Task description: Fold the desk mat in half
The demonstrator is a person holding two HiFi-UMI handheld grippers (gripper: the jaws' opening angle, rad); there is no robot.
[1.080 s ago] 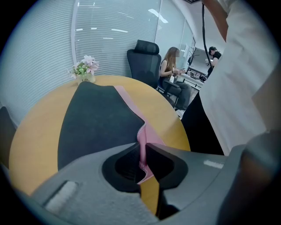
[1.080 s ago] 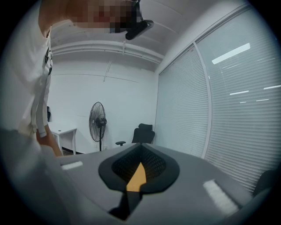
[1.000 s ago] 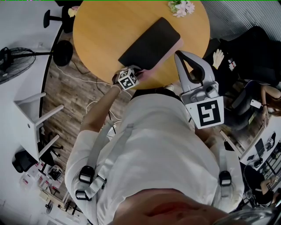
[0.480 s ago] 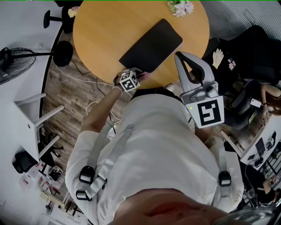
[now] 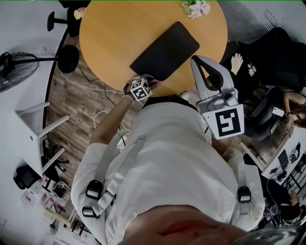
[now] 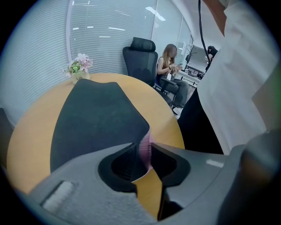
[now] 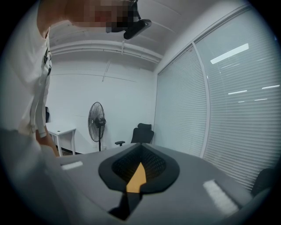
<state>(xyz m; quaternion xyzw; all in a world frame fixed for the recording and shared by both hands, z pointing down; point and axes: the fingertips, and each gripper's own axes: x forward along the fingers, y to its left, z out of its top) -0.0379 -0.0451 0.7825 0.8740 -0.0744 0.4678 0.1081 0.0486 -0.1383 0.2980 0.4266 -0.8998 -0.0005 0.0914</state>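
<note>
Fingers [image 6: 171,163] of the left gripper [image 6: 142,151] have just been opening, with a pink-backed corner of the dark desk mat [image 6: 96,118] loose between them. The right gripper [image 7: 139,147] is closed and empty. The mat lies on the round wooden table [image 5: 105,43], towards the person's side, with small flowers [image 5: 197,8] at the far edge.

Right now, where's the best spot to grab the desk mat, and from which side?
Probably the desk mat's near corner, coming from the table's near edge. That corner sits close to the rim with its pink underside peeking out, slightly lifted; elsewhere it lies flat, with nothing to pinch.
</note>
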